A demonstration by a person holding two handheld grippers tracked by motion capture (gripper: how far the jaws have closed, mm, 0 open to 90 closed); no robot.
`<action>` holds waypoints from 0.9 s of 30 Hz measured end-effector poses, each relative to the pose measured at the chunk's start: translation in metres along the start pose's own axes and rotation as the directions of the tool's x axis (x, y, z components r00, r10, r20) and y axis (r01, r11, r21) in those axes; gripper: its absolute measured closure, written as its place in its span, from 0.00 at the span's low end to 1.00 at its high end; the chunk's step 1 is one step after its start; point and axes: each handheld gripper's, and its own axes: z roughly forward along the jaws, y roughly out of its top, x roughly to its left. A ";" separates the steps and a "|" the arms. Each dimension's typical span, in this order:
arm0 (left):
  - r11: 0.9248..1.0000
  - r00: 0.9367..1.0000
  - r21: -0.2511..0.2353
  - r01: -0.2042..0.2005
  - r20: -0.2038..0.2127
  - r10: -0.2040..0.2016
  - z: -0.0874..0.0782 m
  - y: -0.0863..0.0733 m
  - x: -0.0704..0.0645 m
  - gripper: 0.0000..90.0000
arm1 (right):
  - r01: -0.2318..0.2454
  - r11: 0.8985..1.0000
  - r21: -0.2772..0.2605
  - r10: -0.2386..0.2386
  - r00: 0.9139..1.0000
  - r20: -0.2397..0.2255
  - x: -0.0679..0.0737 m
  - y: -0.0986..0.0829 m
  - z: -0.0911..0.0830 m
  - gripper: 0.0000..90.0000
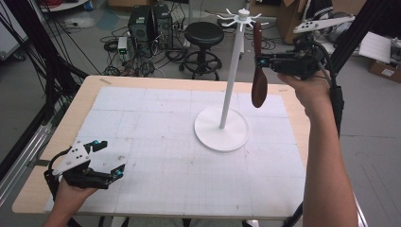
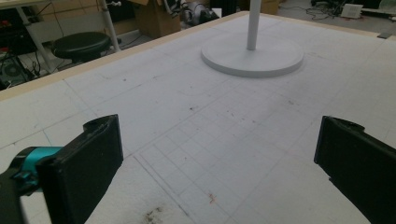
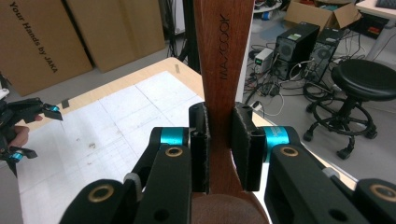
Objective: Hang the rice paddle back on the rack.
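Right gripper view reads "MAXCOOK" on the wooden spatula (image 3: 223, 70) the right tongs (image 3: 220, 140) clamp.

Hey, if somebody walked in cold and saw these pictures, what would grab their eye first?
Probably the dark wooden spoon, held upright in the air over the table's far right side, clamped by its handle in the right tool. Next, the tall white stand with hook arms at its top, standing mid-table. The left tool rests open at the near left corner.

Stand (image 1: 222, 120) mid-table, perhaps passable around
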 end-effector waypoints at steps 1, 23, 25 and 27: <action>1.000 1.000 0.000 -0.001 0.001 0.001 0.000 0.000 0.000 0.02 | 0.004 1.000 -0.001 -0.004 1.000 0.000 0.000 0.000 0.000 0.88; 1.000 1.000 0.001 0.000 0.006 0.000 0.000 0.000 0.000 0.02 | 0.006 1.000 -0.006 -0.006 1.000 0.012 -0.001 -0.002 0.005 0.87; 1.000 1.000 0.001 0.001 0.006 -0.001 0.000 0.000 0.000 0.02 | 0.001 1.000 -0.006 -0.001 1.000 0.013 -0.001 -0.002 0.006 0.87; 1.000 1.000 0.001 0.002 0.007 -0.002 0.000 0.000 0.000 0.02 | 0.005 1.000 -0.004 -0.005 1.000 0.018 -0.001 -0.002 0.006 0.86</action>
